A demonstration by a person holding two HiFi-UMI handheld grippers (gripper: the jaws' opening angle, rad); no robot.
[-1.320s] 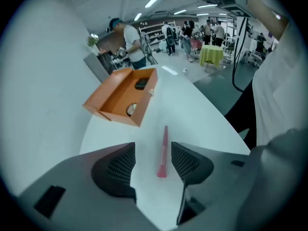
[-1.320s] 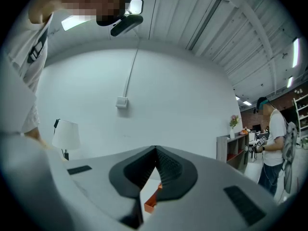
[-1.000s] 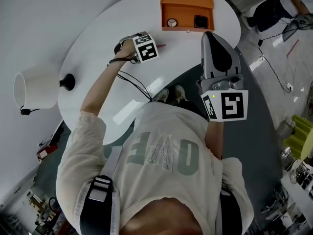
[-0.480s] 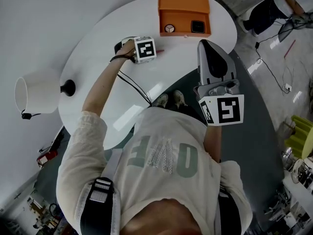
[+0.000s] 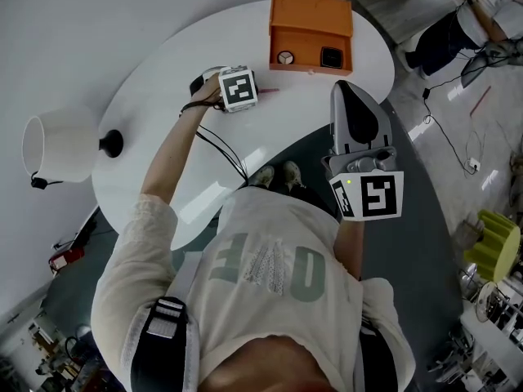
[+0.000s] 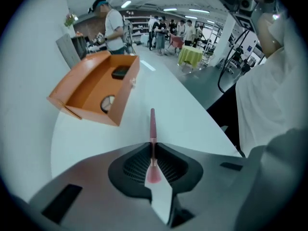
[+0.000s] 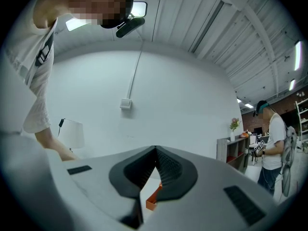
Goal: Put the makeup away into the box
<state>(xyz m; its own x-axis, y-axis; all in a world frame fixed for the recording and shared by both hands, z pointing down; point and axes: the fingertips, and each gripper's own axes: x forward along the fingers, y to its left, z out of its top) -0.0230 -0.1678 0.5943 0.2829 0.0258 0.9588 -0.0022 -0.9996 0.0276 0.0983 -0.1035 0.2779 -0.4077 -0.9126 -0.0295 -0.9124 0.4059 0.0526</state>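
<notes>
A slim pink makeup stick (image 6: 152,124) is gripped between the pads of my left gripper (image 6: 152,147), whose jaws are closing on it. Its far end pokes out over the white table (image 6: 183,114). In the head view the left gripper (image 5: 245,93) points steeply down just left of the open orange box (image 5: 310,11), with the pink stick (image 5: 268,91) showing beside its marker cube. The orange box (image 6: 91,88) holds a round compact (image 5: 284,57) and a black case (image 5: 331,56). My right gripper (image 5: 350,88) hovers level, off the table's edge, shut and empty (image 7: 155,150).
A white lamp (image 5: 57,145) stands at the table's left end. A dark cable (image 5: 225,145) runs from the left wrist across the table. A person (image 5: 458,15) sits on the floor at top right, and several people stand far behind the box (image 6: 163,30).
The left gripper has shifted slightly beside the box, still over the pink stick. The right gripper keeps its place. The head view has drifted a little.
</notes>
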